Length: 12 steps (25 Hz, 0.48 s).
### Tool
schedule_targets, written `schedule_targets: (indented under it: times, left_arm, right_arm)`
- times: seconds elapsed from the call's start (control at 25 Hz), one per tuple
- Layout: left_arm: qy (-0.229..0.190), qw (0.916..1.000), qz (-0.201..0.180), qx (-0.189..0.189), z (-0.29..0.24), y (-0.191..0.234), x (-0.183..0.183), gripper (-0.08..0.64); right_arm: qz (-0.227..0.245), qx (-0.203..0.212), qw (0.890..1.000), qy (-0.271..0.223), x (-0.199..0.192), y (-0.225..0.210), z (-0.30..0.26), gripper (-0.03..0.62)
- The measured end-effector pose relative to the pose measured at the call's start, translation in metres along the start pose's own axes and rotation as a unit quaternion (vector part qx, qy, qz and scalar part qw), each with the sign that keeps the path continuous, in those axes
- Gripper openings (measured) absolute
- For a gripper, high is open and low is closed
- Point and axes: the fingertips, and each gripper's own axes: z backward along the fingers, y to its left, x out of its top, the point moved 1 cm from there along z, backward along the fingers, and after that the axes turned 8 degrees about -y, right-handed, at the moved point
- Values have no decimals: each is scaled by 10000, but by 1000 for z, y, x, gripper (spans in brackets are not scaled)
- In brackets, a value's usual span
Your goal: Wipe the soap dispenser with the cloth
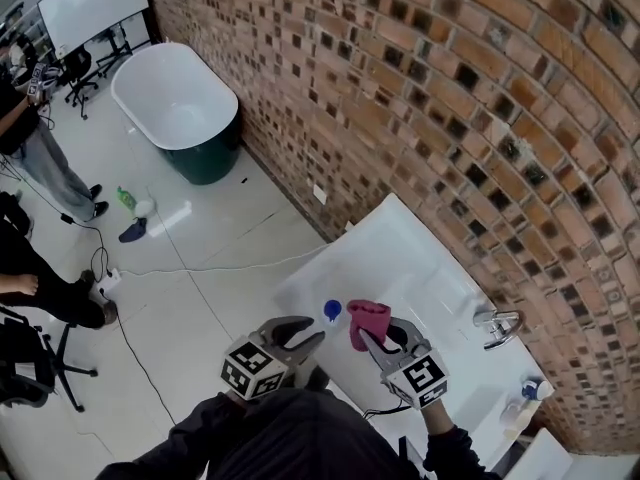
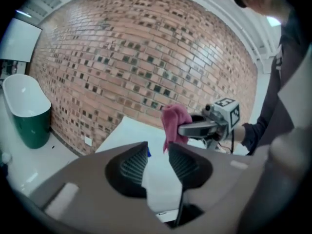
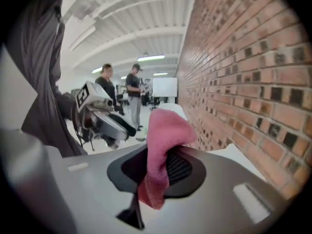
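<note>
My right gripper (image 1: 377, 334) is shut on a pink cloth (image 1: 368, 319), which bunches above its jaws and hangs down between them (image 3: 165, 130). It is held up over the white counter (image 1: 410, 253), beside the brick wall. My left gripper (image 1: 308, 334) stands open just to its left with nothing between its fingers. In the left gripper view the cloth (image 2: 174, 118) and the right gripper (image 2: 181, 129) sit just beyond my open jaws. A small blue-topped object (image 1: 332, 310) shows on the counter between the two grippers. A bottle with a blue cap (image 1: 530, 395) stands at the counter's right end.
A chrome faucet (image 1: 497, 325) rises from the counter by the brick wall (image 1: 450, 98). On the floor lie a white and green bathtub (image 1: 178, 103), cables and a green bottle (image 1: 125, 198). People stand at the left (image 1: 45, 163) and far back (image 3: 132, 89).
</note>
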Motion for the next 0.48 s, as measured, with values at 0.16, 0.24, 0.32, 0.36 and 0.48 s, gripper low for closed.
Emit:
schedule_targets:
  times: [0.16, 0.24, 0.32, 0.36, 0.48]
  left_arm:
    - [-227, 9994, -274, 13, 15, -7, 19, 132]
    - [-248, 9992, -327, 25, 20, -7, 22, 132]
    - [-259, 9992, -310, 28, 22, -6, 23, 130]
    - [-254, 9992, -311, 21, 22, -6, 23, 130]
    - [-252, 9991, -353, -25, 22, -8, 25, 130]
  right_arm:
    - [-849, -293, 9940, -616, 7, 29, 27, 74]
    - [-725, -317, 9947, -657, 11, 37, 30, 74]
    - [-570, -309, 9955, -685, 19, 40, 29, 74]
    - [-580, -338, 9953, -691, 20, 38, 30, 74]
    - [-734, -458, 9936, -724, 21, 33, 32, 74]
